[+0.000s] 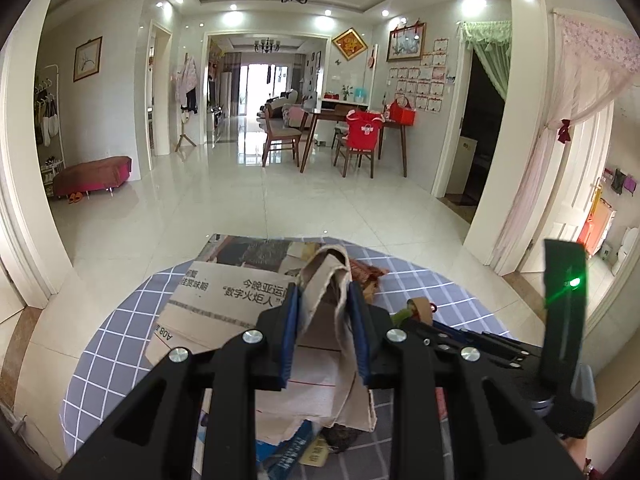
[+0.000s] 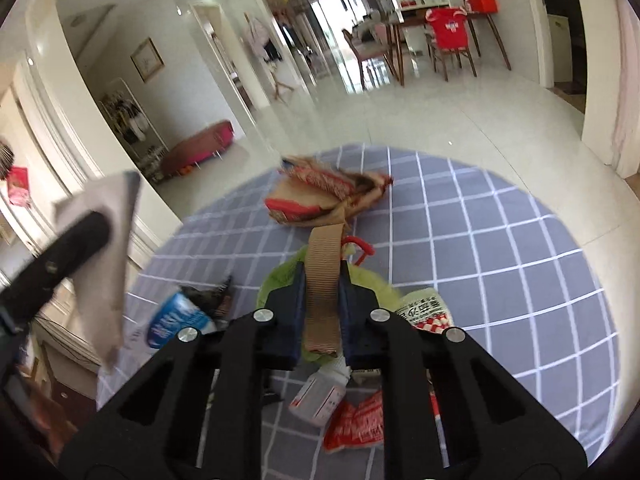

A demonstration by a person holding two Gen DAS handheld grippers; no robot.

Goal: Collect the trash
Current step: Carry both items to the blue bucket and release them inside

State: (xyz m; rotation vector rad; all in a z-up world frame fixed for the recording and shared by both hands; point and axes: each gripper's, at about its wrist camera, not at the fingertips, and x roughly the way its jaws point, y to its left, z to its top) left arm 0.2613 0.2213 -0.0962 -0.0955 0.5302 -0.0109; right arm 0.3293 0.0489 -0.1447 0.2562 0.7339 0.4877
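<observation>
- A bright tiled hallway, dining chairs far off, and up close a round counter (image 2: 520, 248) under a grey checked cloth, littered with scraps.
- Right claw (image 2: 323, 276): jaws drawn in tight on a strip of corrugated cardboard (image 2: 322, 280), pinched between the blue pads. The strip runs straight out along the fingers, its far end poking well beyond the tips.
- Left claw (image 1: 325, 300): partly closed and gripping a crumpled piece of grey-brown cardboard (image 1: 326, 276), which folds over between the pads and droops below them.
- Outward from the right claw: a green bag (image 2: 276, 280) sits just beneath the fingers, and a white pill bottle (image 2: 318, 396) and a red wrapper (image 2: 356, 424) lie under the frame, nearer the camera.
- Further out, dead ahead of the strip's tip, a crushed red-and-tan carton (image 2: 316, 196) lies crosswise to the fingers.
- To the left of that claw, a blue-and-white cup (image 2: 176, 320) lies tipped on the cloth.
- Under the left claw, a folded newspaper (image 1: 224, 292) spreads across the counter.
- The call here: both claws are loaded, so neither is free to grab more. No bin shows in either view. I'd say both pieces need dropping off first, and the carton then falls to the right claw, which sits straight in line with it.
</observation>
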